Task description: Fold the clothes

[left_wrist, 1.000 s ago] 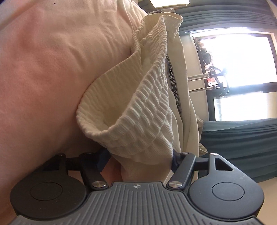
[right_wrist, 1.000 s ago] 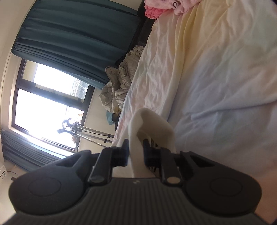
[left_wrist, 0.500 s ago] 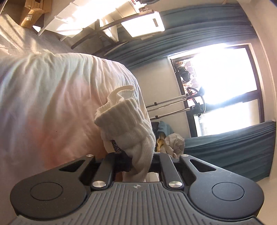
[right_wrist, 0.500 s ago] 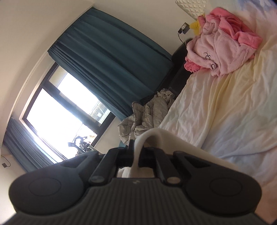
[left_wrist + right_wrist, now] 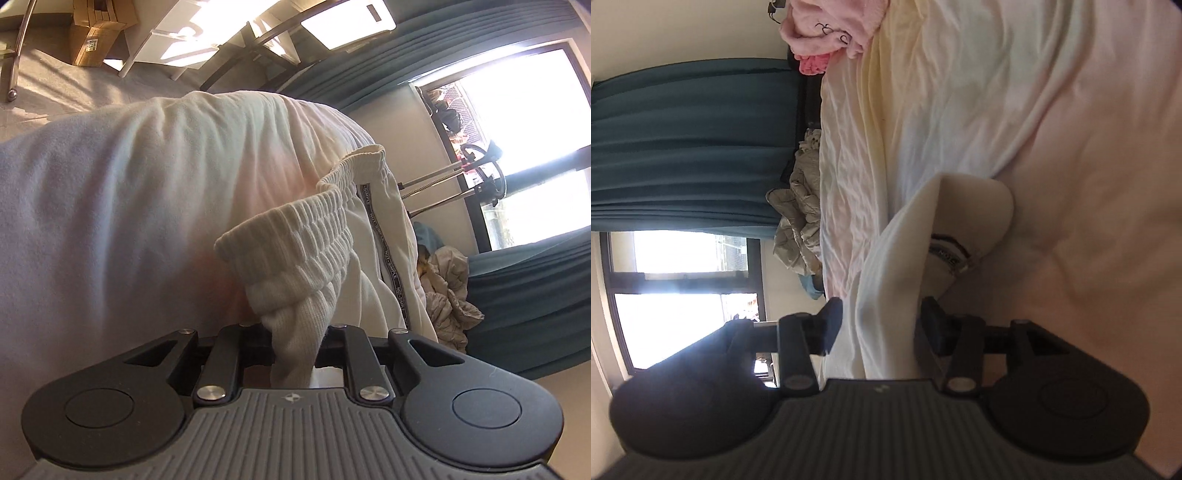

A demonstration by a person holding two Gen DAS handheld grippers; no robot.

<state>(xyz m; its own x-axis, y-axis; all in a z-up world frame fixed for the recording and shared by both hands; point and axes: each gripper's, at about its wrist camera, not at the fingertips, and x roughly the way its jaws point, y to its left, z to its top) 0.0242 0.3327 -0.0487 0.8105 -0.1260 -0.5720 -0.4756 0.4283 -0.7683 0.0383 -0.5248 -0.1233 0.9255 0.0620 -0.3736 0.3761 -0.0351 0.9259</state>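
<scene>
The left gripper (image 5: 293,347) is pinched tight on the ribbed waistband of the cream pants (image 5: 295,258), the fabric bunched between its jaws and rising away over the bed (image 5: 110,206). A dark printed tape (its lettering too small to read surely) runs down the pants' side seam. Beyond the bed's far edge in this view stand a white table (image 5: 207,33) and a cardboard box (image 5: 98,31); a window (image 5: 524,147) and teal curtain (image 5: 524,306) lie to the bed's right, with a rumpled grey quilt (image 5: 448,295) at its side.

The right gripper (image 5: 882,328) has its jaws spread apart, a fold of the same cream cloth (image 5: 905,266) lying loose between them and not squeezed. That fold rests on the bed's sheet (image 5: 1015,110), close to the gripper. At the bed's head lies a pink garment (image 5: 827,29); off the bed's edge are the quilt (image 5: 799,214), curtain (image 5: 690,147) and window (image 5: 679,302)
</scene>
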